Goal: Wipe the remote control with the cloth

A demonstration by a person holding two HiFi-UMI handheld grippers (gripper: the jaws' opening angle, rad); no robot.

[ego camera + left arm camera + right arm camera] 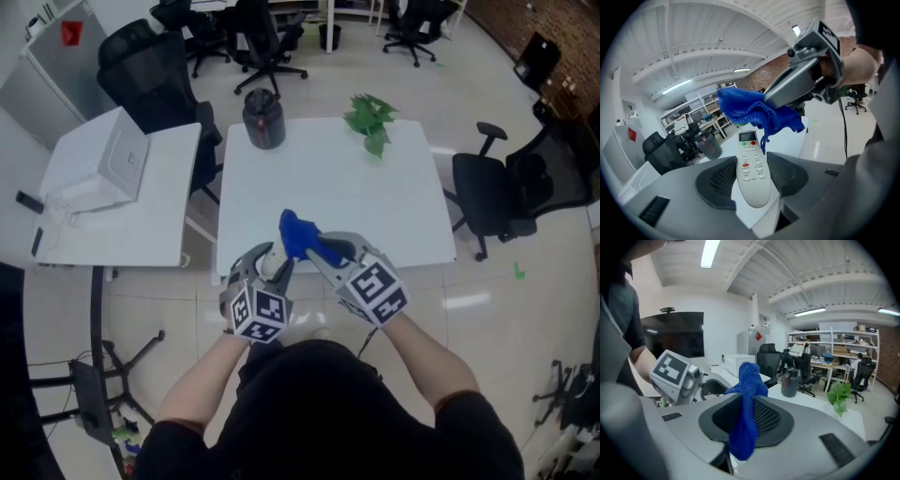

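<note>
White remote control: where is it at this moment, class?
In the left gripper view the white remote control is gripped between the left hand-held gripper's jaws, just under the blue cloth held by the right hand-held gripper, near the white table's front edge.

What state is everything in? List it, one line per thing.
left gripper: shut on the remote control.
right gripper: shut on the cloth.
remote control: buttons up, held clear of the table.
cloth: bunched, hanging by the remote control's far end.
dark container: upright on the table.
plant: lying on the table.
</note>
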